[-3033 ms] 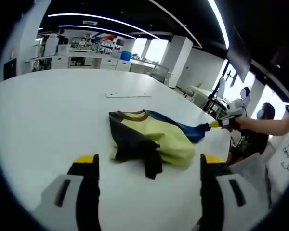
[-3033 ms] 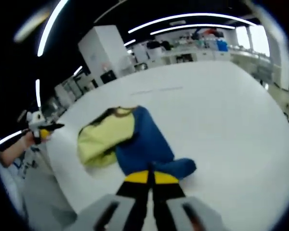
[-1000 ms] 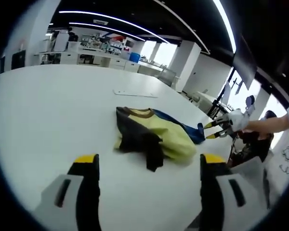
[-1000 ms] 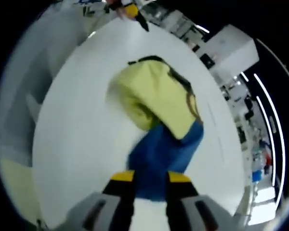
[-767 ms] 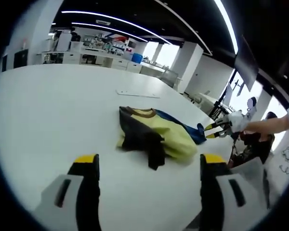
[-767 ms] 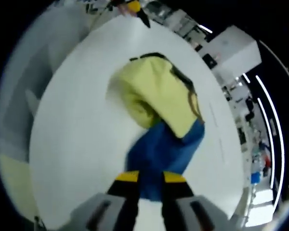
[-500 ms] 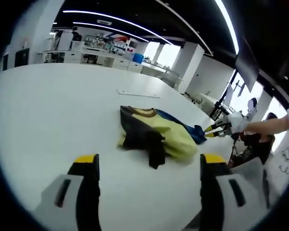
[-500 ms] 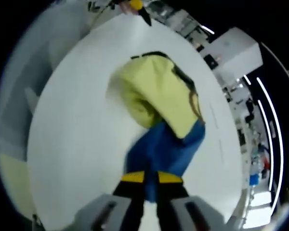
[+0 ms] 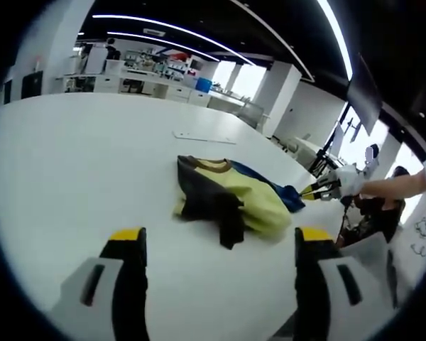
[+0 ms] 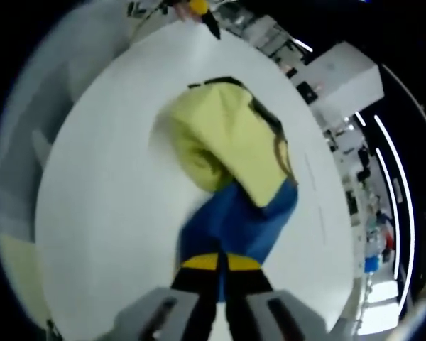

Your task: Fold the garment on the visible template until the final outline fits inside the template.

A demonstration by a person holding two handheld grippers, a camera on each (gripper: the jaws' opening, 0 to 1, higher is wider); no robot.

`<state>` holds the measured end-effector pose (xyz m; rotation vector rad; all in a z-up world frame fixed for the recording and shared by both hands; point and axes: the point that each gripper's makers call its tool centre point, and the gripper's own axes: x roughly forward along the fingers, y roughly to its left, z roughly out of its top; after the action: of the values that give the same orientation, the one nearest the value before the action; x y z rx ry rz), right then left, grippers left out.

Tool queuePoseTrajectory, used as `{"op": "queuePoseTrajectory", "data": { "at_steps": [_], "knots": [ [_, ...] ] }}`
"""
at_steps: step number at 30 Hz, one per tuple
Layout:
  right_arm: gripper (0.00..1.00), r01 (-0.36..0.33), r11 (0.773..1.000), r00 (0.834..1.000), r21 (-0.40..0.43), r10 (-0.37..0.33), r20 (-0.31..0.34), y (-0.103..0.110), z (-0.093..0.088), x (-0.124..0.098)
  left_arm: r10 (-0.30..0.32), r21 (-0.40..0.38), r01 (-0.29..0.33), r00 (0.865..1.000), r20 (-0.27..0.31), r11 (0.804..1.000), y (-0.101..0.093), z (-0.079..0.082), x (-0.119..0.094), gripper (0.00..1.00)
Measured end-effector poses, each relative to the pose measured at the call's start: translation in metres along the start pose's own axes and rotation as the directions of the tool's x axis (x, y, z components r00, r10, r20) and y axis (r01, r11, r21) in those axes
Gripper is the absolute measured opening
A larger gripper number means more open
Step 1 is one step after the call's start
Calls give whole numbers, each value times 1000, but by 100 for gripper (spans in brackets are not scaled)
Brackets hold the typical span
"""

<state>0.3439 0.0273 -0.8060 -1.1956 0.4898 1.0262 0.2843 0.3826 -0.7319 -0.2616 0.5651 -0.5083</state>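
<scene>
In the left gripper view, the left gripper (image 9: 220, 245) hangs above the broad white table (image 9: 71, 163) with its yellow-tipped black jaws spread wide and nothing between them. Ahead of it, near the middle of the table, lies the crumpled garment of yellow-green, dark grey and blue cloth (image 9: 227, 202), with a brown neckband at its far end and a dark sleeve trailing toward the camera. A thin pale strip (image 9: 204, 137) lies flat on the table beyond the garment. At the right, the right gripper (image 9: 307, 192) comes in, held by a person's hand (image 9: 349, 180), its yellow-and-black tips pinched on the blue edge of the garment.

In the right gripper view, the garment (image 10: 231, 163) stretches away from the camera across the white table (image 10: 99, 213), blue part nearest, yellow-green part beyond. The right gripper (image 10: 220, 266) has its jaws clenched together on the near blue fold. The left gripper (image 10: 199, 11) shows as a yellow-and-black tip at the far edge.
</scene>
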Motion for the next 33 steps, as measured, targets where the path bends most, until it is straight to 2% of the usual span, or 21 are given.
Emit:
{"op": "queuePoseTrajectory", "data": {
  "at_steps": [6, 11, 18, 24, 26, 31, 33],
  "knots": [
    [0, 46, 996, 999, 80, -45, -11, -8, -13, -17, -13, 7, 13, 1000, -4, 1000, -2, 2, 5, 83],
    [0, 72, 986, 997, 153, -66, -46, -7, -33, -33, -32, 14, 33, 999, -10, 999, -6, 4, 12, 83],
    [0, 118, 953, 991, 278, -94, -98, -3, -67, -56, -58, 27, 58, 998, -19, 998, -10, 6, 20, 83],
    [0, 142, 939, 985, 314, -102, -139, 4, -87, -72, -76, 34, 77, 997, -25, 996, -15, 7, 26, 83],
    [0, 150, 918, 984, 366, -103, -144, 6, -95, -77, -81, 37, 82, 996, -27, 996, -17, 7, 27, 83],
    [0, 165, 895, 982, 414, -111, -152, 9, -100, -91, -88, 37, 90, 996, -33, 995, -19, 6, 29, 82],
    [0, 163, 869, 984, 467, -107, -144, 11, -103, -94, -89, 38, 90, 995, -35, 995, -18, 6, 30, 82]
  ]
}}
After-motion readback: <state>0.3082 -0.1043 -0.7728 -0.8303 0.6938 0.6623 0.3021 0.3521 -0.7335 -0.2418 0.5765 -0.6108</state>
